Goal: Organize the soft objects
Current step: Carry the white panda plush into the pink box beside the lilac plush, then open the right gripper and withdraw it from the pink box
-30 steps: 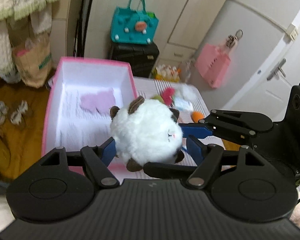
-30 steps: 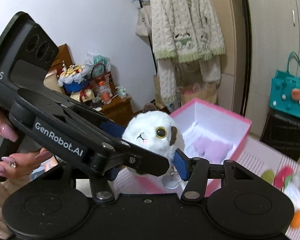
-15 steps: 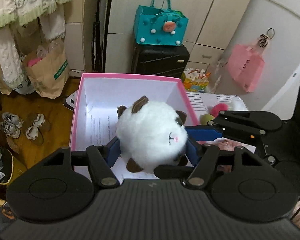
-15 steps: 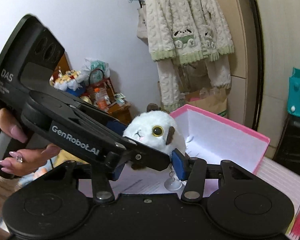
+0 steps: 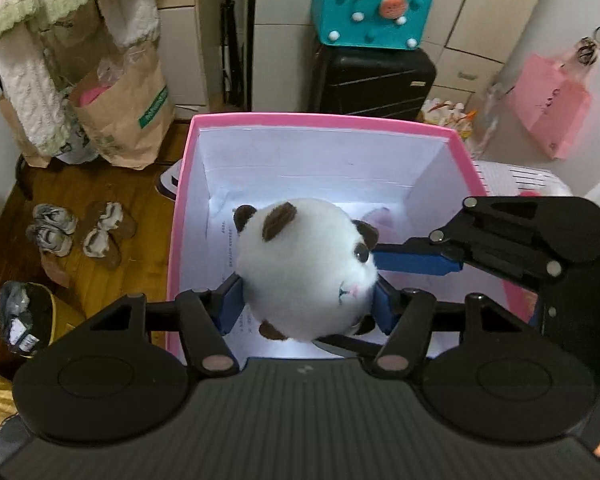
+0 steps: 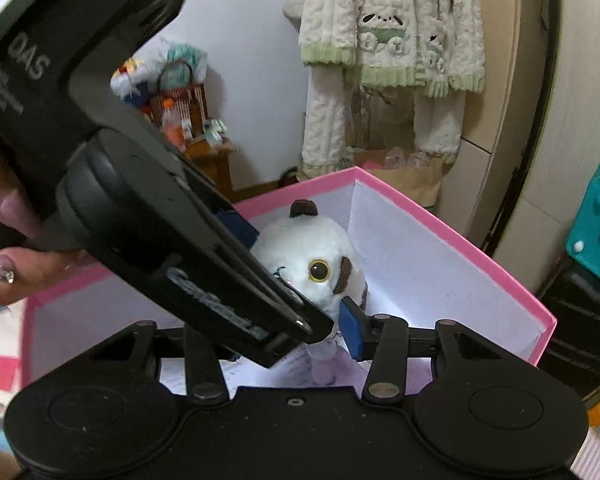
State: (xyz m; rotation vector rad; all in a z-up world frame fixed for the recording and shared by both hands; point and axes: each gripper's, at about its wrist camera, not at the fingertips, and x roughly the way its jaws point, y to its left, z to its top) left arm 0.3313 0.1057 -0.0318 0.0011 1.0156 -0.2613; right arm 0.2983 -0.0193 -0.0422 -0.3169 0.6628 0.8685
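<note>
The round white plush toy [image 5: 306, 270] was held at the centre of the left-wrist frame, above the interior of the pink-rimmed box [image 5: 182, 216], whose opening filled the middle of that frame. The left gripper [image 5: 306, 304] had its blue-padded jaws closed on the toy's lower flanks. The right gripper [image 6: 296, 320] appeared in its own view at lower centre; one blue pad lay against the toy near its brown-patched cheek, but the left gripper's body hid the opposite pad, so whether those jaws gripped the toy or merely touched it could not be determined. Risks, as judged: the toy was near-spherical, with long compressible pile, so a low squeeze could let it roll or pop upward out of the pads. If both grippers held it, unequal release timing could drag it sideways against the box wall. The box seemed to be light card with a white lining, and a knock on its rim could shift or tip it. Printed paper sheets [image 5: 230, 246] and a pale purple soft item [image 6: 326, 370] lay on the box floor and could be displaced. The toy carried small brown ears and feet, a glossy yellow-ringed eye and a stitched mouth.
</note>
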